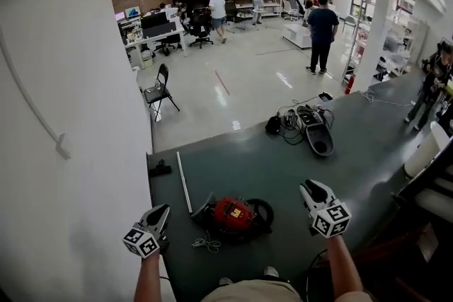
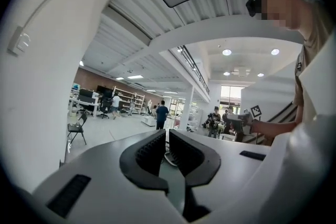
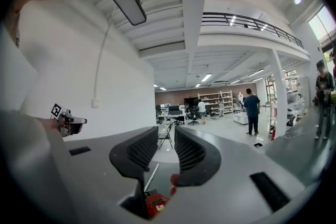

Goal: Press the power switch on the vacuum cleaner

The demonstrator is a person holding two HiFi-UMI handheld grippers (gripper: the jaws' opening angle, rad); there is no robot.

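A red canister vacuum cleaner (image 1: 233, 214) with a black hose loop lies on the dark floor mat in front of my feet. In the right gripper view its red body (image 3: 155, 204) peeks out low between the jaws. My left gripper (image 1: 160, 214) hangs in the air to the vacuum's left, its jaws closed together with nothing in them (image 2: 167, 136). To the right of the vacuum and higher up is my right gripper (image 1: 311, 189), with its jaws a little apart and empty (image 3: 166, 134). Neither gripper touches the vacuum.
A metal tube (image 1: 184, 182) and a loose cord (image 1: 207, 244) lie by the vacuum. A second dark vacuum (image 1: 318, 136) with cables sits farther off on the mat. A white wall (image 1: 71, 117) rises close on the left. A folding chair (image 1: 160, 90) and several people stand beyond.
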